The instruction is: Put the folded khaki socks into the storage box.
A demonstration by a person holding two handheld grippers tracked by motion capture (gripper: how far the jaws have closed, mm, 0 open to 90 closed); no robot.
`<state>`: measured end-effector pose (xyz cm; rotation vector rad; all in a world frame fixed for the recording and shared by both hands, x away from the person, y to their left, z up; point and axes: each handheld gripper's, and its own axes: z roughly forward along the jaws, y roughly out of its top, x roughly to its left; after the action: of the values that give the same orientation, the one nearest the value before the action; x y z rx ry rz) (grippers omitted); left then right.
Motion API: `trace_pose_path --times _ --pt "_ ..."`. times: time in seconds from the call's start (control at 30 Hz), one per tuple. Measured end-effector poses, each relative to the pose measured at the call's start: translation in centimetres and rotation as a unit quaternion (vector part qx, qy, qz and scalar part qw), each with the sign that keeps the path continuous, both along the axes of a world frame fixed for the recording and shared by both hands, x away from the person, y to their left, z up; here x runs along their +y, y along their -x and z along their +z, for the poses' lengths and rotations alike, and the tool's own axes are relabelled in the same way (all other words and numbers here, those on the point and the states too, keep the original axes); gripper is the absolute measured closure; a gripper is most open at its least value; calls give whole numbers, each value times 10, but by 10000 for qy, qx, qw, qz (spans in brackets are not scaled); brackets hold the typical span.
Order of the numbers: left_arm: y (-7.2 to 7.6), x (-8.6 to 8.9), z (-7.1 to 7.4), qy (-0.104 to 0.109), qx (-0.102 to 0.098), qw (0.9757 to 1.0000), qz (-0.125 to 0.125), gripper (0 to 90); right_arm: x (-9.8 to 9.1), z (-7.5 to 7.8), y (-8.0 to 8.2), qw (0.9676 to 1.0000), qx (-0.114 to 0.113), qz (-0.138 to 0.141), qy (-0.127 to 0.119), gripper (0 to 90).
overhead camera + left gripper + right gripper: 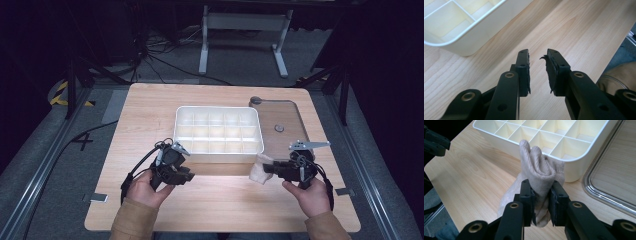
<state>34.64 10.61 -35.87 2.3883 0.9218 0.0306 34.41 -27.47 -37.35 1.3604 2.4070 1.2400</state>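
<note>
From where I stand there is one sock [541,170], one divided tray [218,131], one clear lid [287,127] and two grippers, each in one of the person's hands, all over a single pale wood worktop [220,200]. The sock is beige and ribbed, bunched into a soft rolled bundle; in the right gripper view its folded top bulges up above the black fingers [527,195] while a loose tail hangs below them toward the wood. The right gripper [267,168] has its fingers clamped on the middle of that bundle, the cloth squeezed narrow between the pads. Seen from the high view, the sock sits at about 5 o'clock from the tray, just beside the tray's near right corner and above the worktop. The tray is white, rectangular with rounded corners, split into three rows of five compartments, fifteen in all, and those I can see into hold nothing. The lid lies flat at 3 o'clock of the tray, touching or nearly touching its side, with a small round knob at its centre. The left gripper [537,72] hovers at about 7 o'clock from the tray, its fingers apart with only bare wood between them; the rubber on one pad is frayed at the tip.
</note>
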Motion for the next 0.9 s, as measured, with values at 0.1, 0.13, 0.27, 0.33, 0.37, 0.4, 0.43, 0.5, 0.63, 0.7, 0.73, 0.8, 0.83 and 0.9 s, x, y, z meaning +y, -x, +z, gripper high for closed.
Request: trace_pose_path --times 0.1,0.13,0.27,0.33,0.37,0.4,0.43,0.5,0.63,0.7,0.73,0.8,0.83,0.9 --pt "-1 3 1 -7 0 10000 40 721 -2 3 -3 10000 -18 2 31 754" --pt "-1 5 1 4 -32 10000 80 720 -3 4 -4 10000 7 -16 54 754" --pt "-3 9 1 -41 -13 9999 144 719 -6 9 -9 9998 35 23 213 754" --pt "-4 9 0 -46 10 9999 158 720 -8 11 -11 9995 60 64 309 753" --pt "-3 8 -1 -54 -3 9999 162 718 -8 13 -13 9993 63 55 361 753" --pt "-3 8 -1 -61 -6 9998 167 718 -9 14 -14 9992 68 53 397 753" --pt "-3 8 -1 -58 -3 9998 165 718 -10 15 -16 9990 96 45 443 753" --pt "-3 8 -1 -58 -8 9998 166 718 -10 16 -17 9988 88 50 469 753" --pt "-3 11 1 -43 -49 9998 176 715 -10 23 -23 9983 133 73 566 753" --pt "-3 12 1 -10 -8 9998 207 708 -9 26 -25 9979 126 116 632 753" --pt "-2 12 1 -38 -39 9998 193 699 -8 29 -27 9971 122 151 730 753" --pt "-2 13 1 -37 -36 9998 188 699 -7 30 -28 9968 103 167 776 753" --pt "-1 14 1 -31 -16 9998 216 698 -7 31 -30 9963 91 195 828 753" --pt "0 17 1 -13 -30 9997 248 695 -5 37 -35 9948 101 253 984 753"
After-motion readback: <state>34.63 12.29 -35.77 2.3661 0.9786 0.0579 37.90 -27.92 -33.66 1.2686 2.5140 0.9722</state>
